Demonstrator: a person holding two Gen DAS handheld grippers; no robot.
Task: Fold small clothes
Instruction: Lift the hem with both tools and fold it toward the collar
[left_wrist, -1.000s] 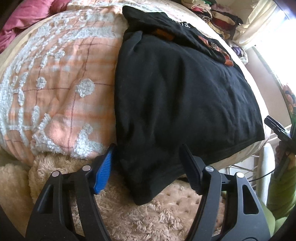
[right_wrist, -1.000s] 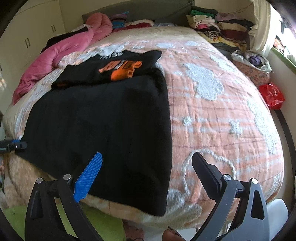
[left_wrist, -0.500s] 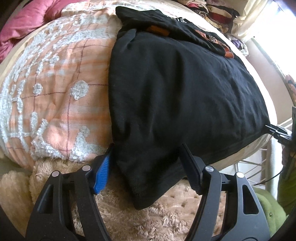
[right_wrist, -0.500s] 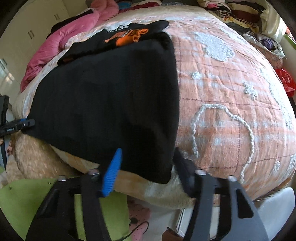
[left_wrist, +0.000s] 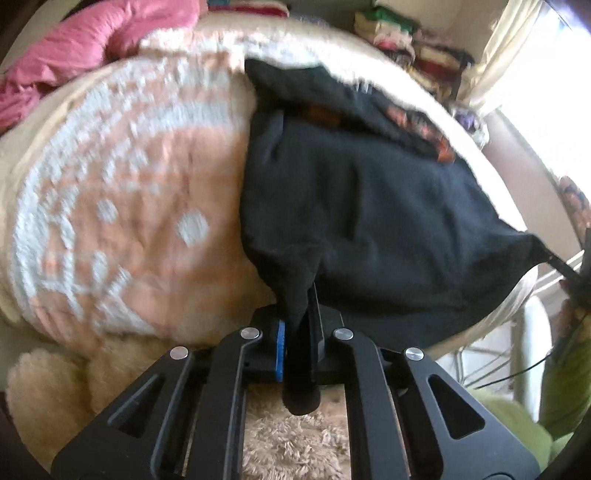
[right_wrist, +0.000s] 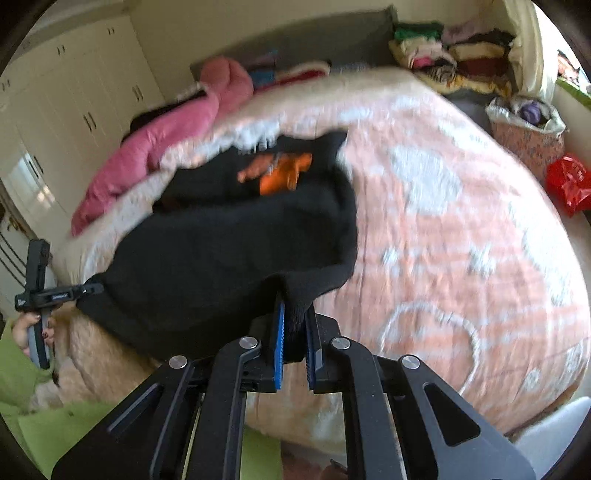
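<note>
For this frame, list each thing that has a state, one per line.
left gripper: shut on one near corner of the black garment
right gripper: shut on the other near corner
black garment: spread on the bed, near edge lifted
printed black shirt: lying flat beyond it
wardrobe doors: closed

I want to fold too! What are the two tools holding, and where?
Both hold the black garment at its near hem: the left tool pinches one bottom corner, the right tool the other.

A plain black garment (left_wrist: 369, 221) lies spread on a peach-and-white bedspread (left_wrist: 122, 206), its two near corners bunched and lifted. Behind it lies a black shirt with an orange print (right_wrist: 280, 173).
</note>
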